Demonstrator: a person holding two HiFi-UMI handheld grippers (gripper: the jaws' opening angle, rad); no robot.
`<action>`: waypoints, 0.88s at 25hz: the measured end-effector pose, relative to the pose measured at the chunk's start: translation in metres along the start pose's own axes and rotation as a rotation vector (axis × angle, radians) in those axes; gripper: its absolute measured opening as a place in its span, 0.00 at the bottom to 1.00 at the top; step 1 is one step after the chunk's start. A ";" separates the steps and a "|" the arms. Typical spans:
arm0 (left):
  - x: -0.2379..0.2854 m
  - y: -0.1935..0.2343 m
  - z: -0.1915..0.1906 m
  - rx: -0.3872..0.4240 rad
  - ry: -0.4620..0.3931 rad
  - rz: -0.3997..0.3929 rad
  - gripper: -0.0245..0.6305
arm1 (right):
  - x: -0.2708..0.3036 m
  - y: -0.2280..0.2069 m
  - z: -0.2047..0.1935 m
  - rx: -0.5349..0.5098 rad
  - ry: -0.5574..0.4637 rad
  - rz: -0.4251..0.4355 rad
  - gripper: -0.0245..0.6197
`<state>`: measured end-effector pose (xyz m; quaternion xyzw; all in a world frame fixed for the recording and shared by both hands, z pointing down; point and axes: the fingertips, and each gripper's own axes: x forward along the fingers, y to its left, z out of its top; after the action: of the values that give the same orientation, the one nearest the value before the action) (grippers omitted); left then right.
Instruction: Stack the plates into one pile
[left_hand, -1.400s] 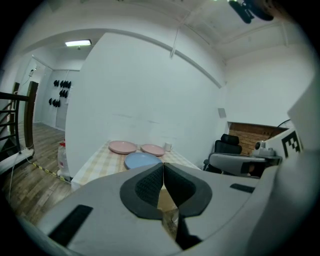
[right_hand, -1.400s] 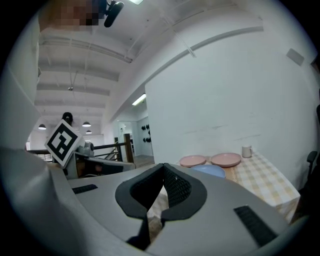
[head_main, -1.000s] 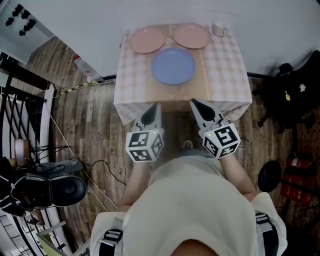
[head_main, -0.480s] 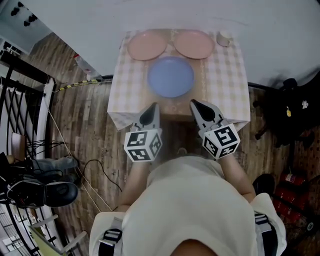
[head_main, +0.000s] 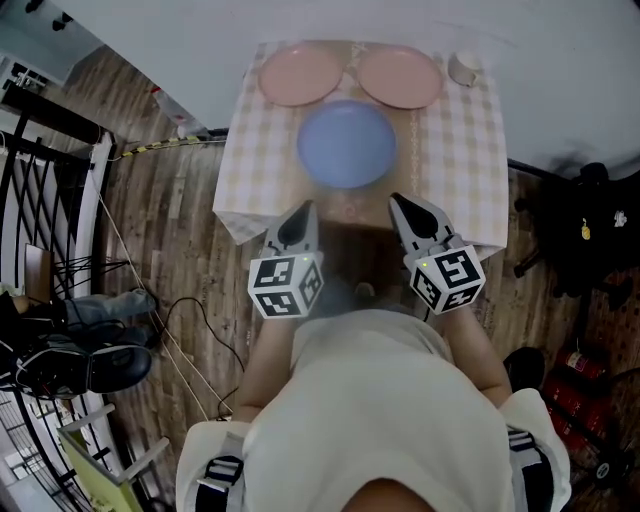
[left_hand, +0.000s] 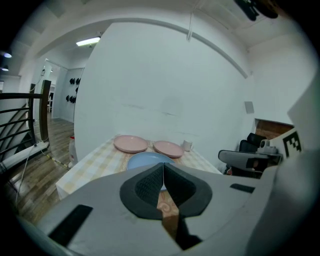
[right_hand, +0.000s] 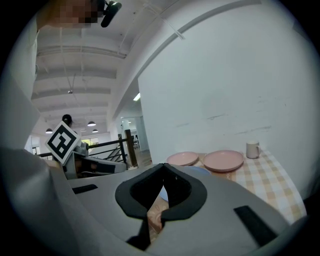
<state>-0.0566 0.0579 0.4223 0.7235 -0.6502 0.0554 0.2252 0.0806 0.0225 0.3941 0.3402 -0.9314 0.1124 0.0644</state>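
**Both grippers closed and empty, three plates not yet stacked**

The left gripper (head_main: 306, 210) hangs at the near edge of the table (head_main: 450, 160), its jaws pressed together with nothing between them, short of every plate. On the checked cloth the left pink plate (head_main: 301, 75) lies at the far side. The blue plate (head_main: 347, 143) sits nearer and in the middle, its far rim just beside both pink ones; whether it touches them I cannot tell. The right pink plate (head_main: 400, 77) lies far right, almost rim to rim with its twin. A small white cup (head_main: 463, 68) stands just beside it at the far right corner. The right gripper (head_main: 398, 203) is likewise shut and empty, near the blue plate's near-right rim.

No pile exists yet, so the step in hand looks like the reach. To do it well:

- Open the jaws before arriving at a rim.
- Come in low and nearly level, since a flat plate offers only its thin lip: one jaw under, one over.
- The blue plate is nearest, so its near rim is probably the easiest first grip.
- Keep a lifted plate level, and lift it clear so the cloth does not drag.
- Stay clear of the cup when working around the right pink plate.
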 end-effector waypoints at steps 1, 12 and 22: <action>0.000 0.002 -0.003 0.001 0.009 0.005 0.04 | 0.001 -0.001 -0.002 0.006 0.003 -0.005 0.04; 0.044 0.041 -0.011 0.011 0.088 0.014 0.04 | 0.029 -0.028 -0.018 0.025 0.051 -0.087 0.04; 0.114 0.071 0.007 0.031 0.139 -0.026 0.04 | 0.089 -0.066 -0.016 -0.002 0.104 -0.135 0.04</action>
<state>-0.1100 -0.0531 0.4769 0.7296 -0.6227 0.1127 0.2592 0.0564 -0.0779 0.4379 0.3960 -0.9018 0.1246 0.1203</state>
